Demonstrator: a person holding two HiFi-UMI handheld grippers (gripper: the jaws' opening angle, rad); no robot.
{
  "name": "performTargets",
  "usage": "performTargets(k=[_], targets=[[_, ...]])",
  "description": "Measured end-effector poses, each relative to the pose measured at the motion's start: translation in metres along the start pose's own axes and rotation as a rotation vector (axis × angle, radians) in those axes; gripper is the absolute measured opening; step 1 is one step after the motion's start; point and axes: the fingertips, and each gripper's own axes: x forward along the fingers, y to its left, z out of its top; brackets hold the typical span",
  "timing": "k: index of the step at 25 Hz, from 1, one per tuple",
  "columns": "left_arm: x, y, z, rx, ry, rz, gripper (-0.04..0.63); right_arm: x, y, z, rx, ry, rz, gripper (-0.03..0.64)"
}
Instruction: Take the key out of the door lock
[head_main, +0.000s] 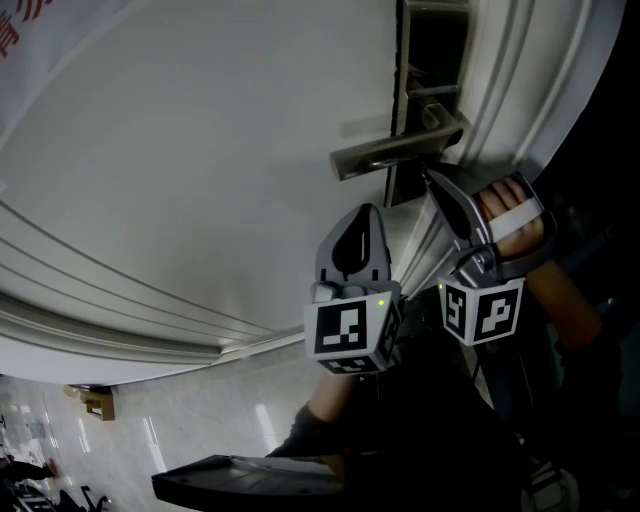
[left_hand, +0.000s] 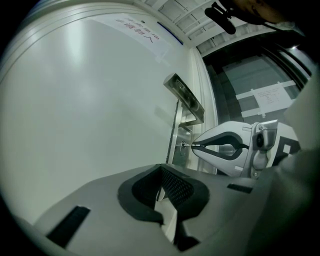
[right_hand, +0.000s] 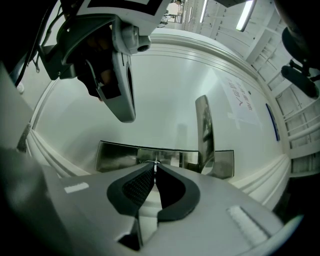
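One small metal key (right_hand: 154, 163) pinched at the steel lock plate (right_hand: 117, 157).
Right gripper (right_hand: 155, 170) clamps it, ready for pulling; left gripper (left_hand: 161, 169) hangs closed, empty, leftward.

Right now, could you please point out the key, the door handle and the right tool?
key (right_hand: 155, 163), right gripper view, thin edge between tips
door handle (head_main: 395, 150), head view, middle of lever
right tool (left_hand: 193, 145), left gripper view, closed tips

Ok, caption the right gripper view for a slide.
Right gripper shut on the thin metal key in the brushed-steel lock plate of the white door.
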Motion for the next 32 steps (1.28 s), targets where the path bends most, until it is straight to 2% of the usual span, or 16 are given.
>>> performTargets(k=[11, 14, 22, 27, 32], targets=[[-0.0009, 0.0020, -0.0043, 0.022, -0.001, -0.007, 0.000, -0.0006, 0.0004, -0.0001, -0.008, -0.001, 0.002, 0.012], [-0.0002, 0.0020, 0.0021, 0.000, 0.003, 0.004, 0.000, -0.0018, 0.0002, 0.0002, -0.008, -0.001, 0.000, 0.012], [-0.0016, -0.0040, 0.0003, 0.006, -0.005, -0.024, 0.000, -0.0023, 0.0003, 0.0010, -0.008, 0.002, 0.004, 0.012], [-0.0025, -0.0025, 0.0010, -0.023, 0.014, -0.010, 0.000, -0.0023, 0.0001, 0.0005, -0.007, 0.003, 0.004, 0.012], [-0.0029, -0.0026, -0.0017, -0.017, 0.006, -0.020, 0.000, -0.0026, 0.0002, 0.0009, -0.006, 0.002, 0.004, 0.012]])
